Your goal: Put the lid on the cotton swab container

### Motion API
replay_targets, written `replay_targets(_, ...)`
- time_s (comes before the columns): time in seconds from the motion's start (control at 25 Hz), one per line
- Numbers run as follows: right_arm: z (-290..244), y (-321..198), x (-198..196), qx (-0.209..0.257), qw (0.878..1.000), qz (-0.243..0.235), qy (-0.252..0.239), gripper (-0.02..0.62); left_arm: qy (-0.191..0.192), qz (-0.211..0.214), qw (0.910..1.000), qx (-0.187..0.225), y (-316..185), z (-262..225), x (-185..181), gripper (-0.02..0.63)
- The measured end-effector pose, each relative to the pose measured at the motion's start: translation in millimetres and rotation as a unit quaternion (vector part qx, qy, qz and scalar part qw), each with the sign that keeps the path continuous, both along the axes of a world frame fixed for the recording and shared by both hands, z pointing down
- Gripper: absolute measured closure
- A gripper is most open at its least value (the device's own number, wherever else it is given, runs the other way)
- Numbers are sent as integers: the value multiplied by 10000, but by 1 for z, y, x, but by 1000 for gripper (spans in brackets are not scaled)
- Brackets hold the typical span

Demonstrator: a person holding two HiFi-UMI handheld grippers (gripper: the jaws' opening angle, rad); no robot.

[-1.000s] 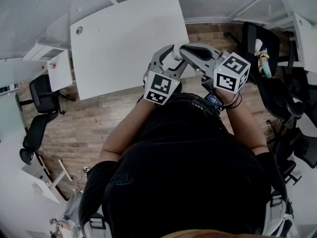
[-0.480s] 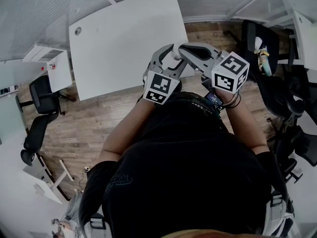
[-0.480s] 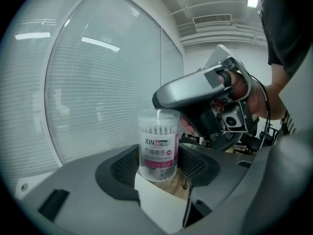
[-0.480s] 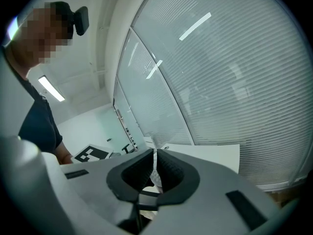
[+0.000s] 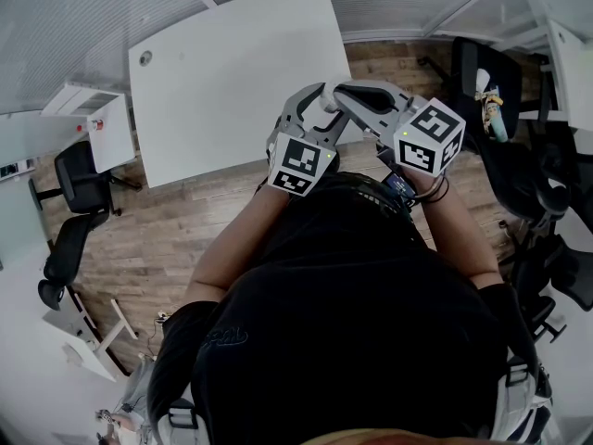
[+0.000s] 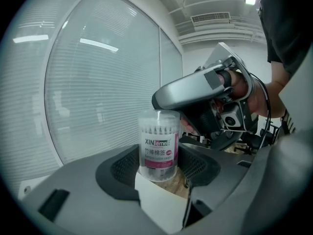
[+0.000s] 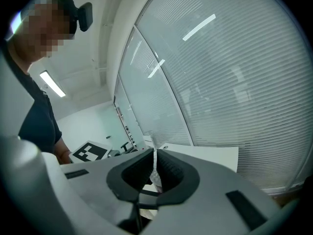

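Holding the cotton swab container upright in the air, with the lid at its top.
The left gripper had its jaws wide apart and pressed on the container's lower wall from both sides, in front of the person's chest and off the white table. The right gripper, jaws almost together, pinched a thin clear edge, apparently the lid's rim, just over the container's mouth. Cotton swabs stood upright inside, filling it nearly to the top. The container looked light, with smooth thin plastic likely to flex or slip if squeezed hard, so a low grip on the wall suited it. Whether the lid was fully seated could not be told.
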State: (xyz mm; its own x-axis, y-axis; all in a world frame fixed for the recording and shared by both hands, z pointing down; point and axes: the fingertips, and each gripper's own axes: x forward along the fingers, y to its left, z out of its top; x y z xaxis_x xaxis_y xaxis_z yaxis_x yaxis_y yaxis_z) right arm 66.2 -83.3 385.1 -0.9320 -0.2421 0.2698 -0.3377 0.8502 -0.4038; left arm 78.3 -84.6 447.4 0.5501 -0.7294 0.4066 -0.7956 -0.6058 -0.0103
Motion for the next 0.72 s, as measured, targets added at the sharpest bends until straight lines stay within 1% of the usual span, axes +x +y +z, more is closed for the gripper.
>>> replay_targets(0.2, 3, 3, -3, 210, 9995, -83, 214, 560, -72, 1, 10000, 40, -1, 1, -1, 350)
replay_targets(0.72, 4, 3, -3, 262, 9994, -110, 221, 560, -44, 38, 10000, 6, 0, 2, 0, 350)
